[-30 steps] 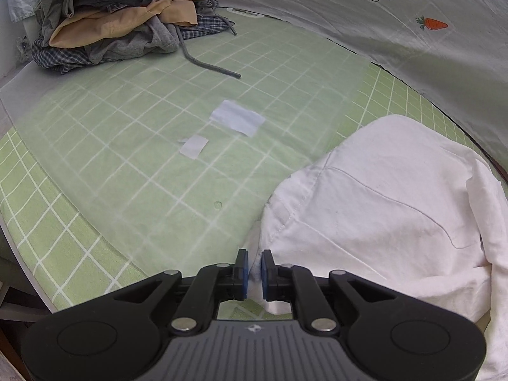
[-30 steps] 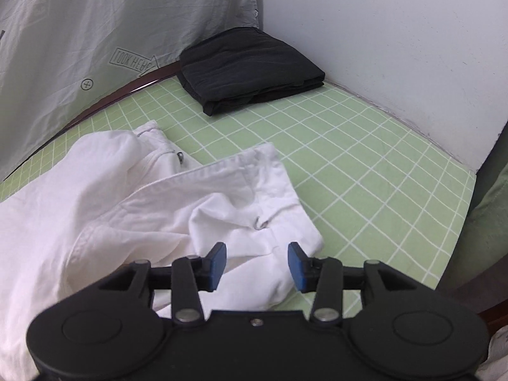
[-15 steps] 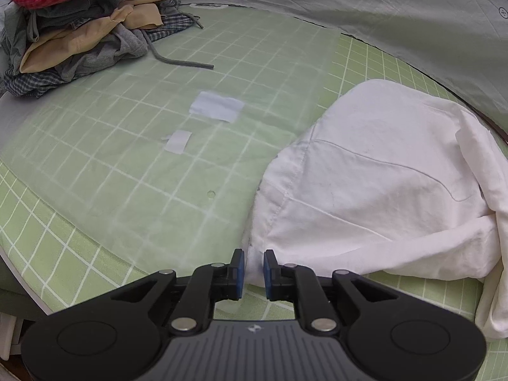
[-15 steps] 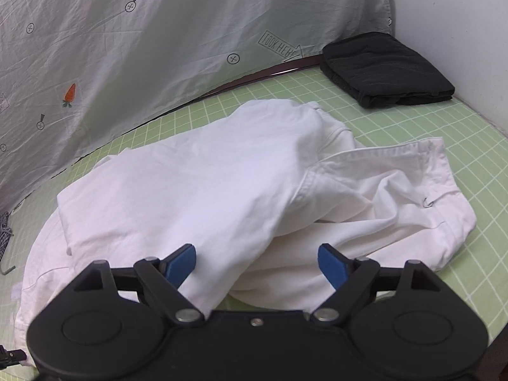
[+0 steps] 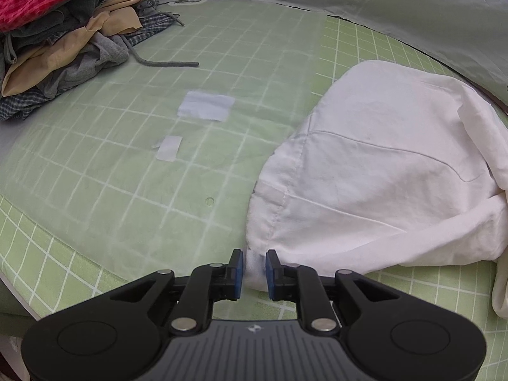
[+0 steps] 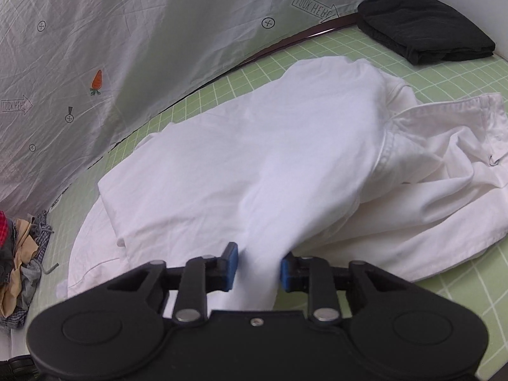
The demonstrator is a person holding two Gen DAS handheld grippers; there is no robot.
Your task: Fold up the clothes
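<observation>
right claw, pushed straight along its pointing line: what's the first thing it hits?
The white garment. A fold of it already sits between the right claw's closing jaws, and more of the garment lies straight ahead. The green grid mat is likely beneath; depth is unclear.

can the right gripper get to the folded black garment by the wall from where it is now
Probably not right away. The right gripper is closing on a fold of the white garment, and most of that garment lies between it and the folded black garment. Nothing else blocks the green mat.
</observation>
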